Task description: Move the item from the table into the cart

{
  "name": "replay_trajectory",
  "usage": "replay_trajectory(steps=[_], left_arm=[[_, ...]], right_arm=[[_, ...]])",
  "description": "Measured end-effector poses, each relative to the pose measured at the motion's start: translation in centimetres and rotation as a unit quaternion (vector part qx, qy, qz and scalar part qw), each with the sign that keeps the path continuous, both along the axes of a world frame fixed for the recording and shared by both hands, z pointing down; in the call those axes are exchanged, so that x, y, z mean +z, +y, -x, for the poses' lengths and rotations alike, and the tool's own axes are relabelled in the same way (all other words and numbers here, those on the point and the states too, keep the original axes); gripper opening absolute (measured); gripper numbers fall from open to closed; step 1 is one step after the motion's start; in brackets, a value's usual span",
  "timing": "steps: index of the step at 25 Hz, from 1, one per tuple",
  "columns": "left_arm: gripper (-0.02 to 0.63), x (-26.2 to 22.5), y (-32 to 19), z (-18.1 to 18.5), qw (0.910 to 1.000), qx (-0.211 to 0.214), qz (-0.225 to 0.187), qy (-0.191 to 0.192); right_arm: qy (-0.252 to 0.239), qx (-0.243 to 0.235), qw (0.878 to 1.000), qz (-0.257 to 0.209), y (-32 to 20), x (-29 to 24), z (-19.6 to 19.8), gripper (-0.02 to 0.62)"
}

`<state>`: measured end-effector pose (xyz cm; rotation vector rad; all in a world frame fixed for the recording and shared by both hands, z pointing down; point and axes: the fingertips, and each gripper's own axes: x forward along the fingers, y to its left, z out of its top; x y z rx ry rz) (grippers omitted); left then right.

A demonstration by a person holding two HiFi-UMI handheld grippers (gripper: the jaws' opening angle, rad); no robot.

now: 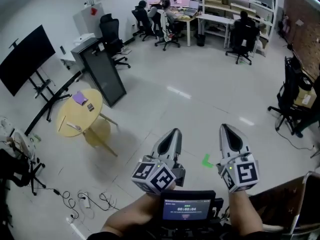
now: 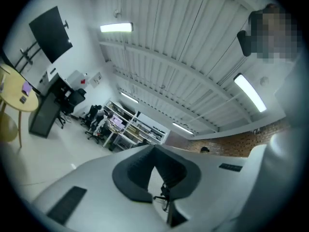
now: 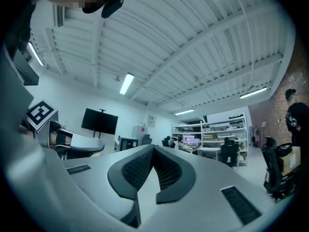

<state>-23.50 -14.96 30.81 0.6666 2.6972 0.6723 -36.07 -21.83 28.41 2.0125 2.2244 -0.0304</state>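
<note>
- One round yellow table (image 1: 67, 116), well off to the left and ahead of both grippers across open floor (image 1: 190, 84); shows also at the left edge of the left gripper view.
- Possibly the cart: a brown-topped frame (image 1: 296, 198) at the lower right corner, near the right gripper; too cropped to be sure.
- Left gripper (image 1: 174, 132): fingers clenched together with nothing between them; points ahead, past the table's right side; the nearer of the two to the table.
- Right gripper (image 1: 225, 128): fingers pressed shut too, empty; lies farther from the table, on the side of the likely cart.
- Purple item (image 1: 80, 98) flat on the table's far part, a small dark item (image 1: 90, 106) just beside it, a pale thing (image 1: 73, 127) nearer the front rim; cannot tell which one is to be moved, nor any long axis at this range.
- By this layout, calls for closing on the table to the left first, most likely left gripper leading, fingers released only on arrival.
</note>
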Motion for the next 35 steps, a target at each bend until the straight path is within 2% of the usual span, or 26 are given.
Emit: replay_trajectory(steps=[3,5,9,12,15,20,23,26,31,35], left_arm=[[0.005,0.8,9.8,-8.0,0.9982,-0.058,-0.013,0.009],[0.005,1.1,15.6,-12.9,0.9950,-0.097,-0.007,0.021],[0.006,2.0,26.1,-20.6,0.9851,-0.168,-0.005,0.036],[0.027,2.6,32.1,-23.3,0.9766,-0.210,-0.008,0.045],[0.031,2.7,38.3,-24.0,0.9665,-0.252,-0.002,0.048],[0.054,1.6,48.2,-26.0,0.9411,-0.330,0.001,0.072],[0.087,0.9,53.7,-28.4,0.9241,-0.374,-0.002,0.078],[0.094,1.1,59.0,-31.7,0.9093,-0.405,-0.003,0.095],[0.106,1.8,69.5,-37.9,0.8958,-0.432,-0.008,0.105],[0.107,2.2,77.5,-47.8,0.8838,-0.453,-0.014,0.117]], right_arm=[[0.011,-0.056,0.998,-0.003,10.9,0.0,-6.7,0.002],[0.015,-0.090,0.996,-0.005,17.3,0.2,-11.0,0.002],[0.022,-0.156,0.987,-0.017,29.4,1.5,-18.0,0.002],[0.024,-0.204,0.978,-0.024,36.8,1.7,-20.5,0.002],[0.026,-0.255,0.966,-0.022,44.0,1.8,-20.7,0.002],[0.000,-0.333,0.943,-0.025,56.2,0.5,-21.6,0.002],[0.014,-0.365,0.931,-0.028,63.1,-0.1,-23.2,0.002],[-0.001,-0.400,0.916,-0.040,69.4,0.9,-26.9,0.032],[-0.003,-0.439,0.897,-0.046,81.2,1.4,-34.1,0.032],[0.007,-0.459,0.887,-0.046,90.6,1.3,-44.2,0.032]])
